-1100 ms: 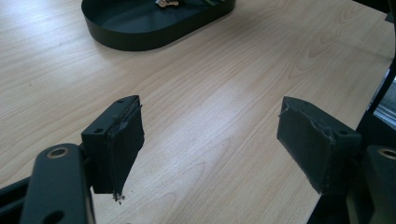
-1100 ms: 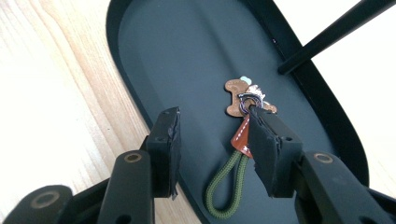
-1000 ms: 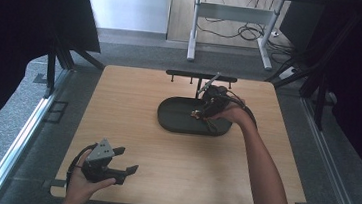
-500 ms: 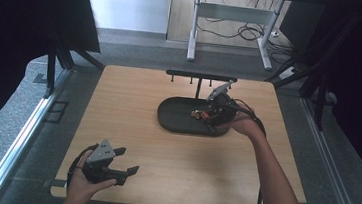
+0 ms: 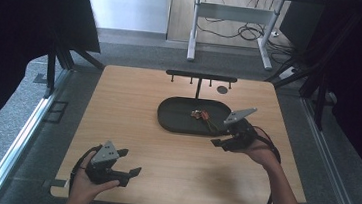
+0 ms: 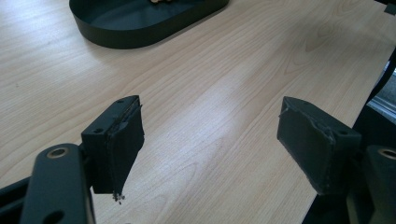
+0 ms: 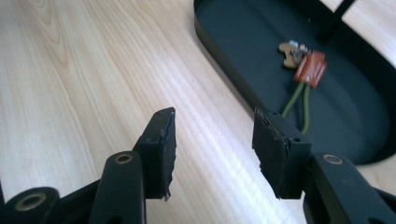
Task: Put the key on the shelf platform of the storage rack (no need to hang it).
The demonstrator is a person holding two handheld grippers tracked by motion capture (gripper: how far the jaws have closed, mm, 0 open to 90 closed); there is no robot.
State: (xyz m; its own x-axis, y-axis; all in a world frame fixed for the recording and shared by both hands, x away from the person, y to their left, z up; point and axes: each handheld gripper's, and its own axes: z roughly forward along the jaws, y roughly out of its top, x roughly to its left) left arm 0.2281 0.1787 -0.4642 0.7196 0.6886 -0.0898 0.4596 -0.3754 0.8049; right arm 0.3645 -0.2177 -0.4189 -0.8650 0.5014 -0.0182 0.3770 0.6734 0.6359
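Note:
A black oval tray [image 5: 177,122] lies at the middle of the wooden table [image 5: 133,107]. Inside it rests a small keychain [image 5: 200,116] with a brown leather tag [image 7: 311,68], a wooden piece and an olive cord [image 7: 299,105]. My right gripper [image 5: 219,142] hovers just off the tray's near right rim, open and holding nothing; in the right gripper view [image 7: 212,140] the tray's rim [image 7: 224,70] sits just beyond its jaws. My left gripper [image 5: 129,161] is open over bare wood at the near left; its view [image 6: 210,140] has the tray [image 6: 140,32] far ahead.
A black rack [image 5: 200,77] with pegs stands on a post behind the tray, and a small dark disc [image 5: 222,90] lies beside it. The table's near edge runs just under my left hand [image 5: 83,188]. A desk frame and cables [image 5: 236,32] stand on the floor beyond.
My right gripper has pulled back out of the tray toward the near right. The keychain stays lying in the tray. The left gripper has not moved.

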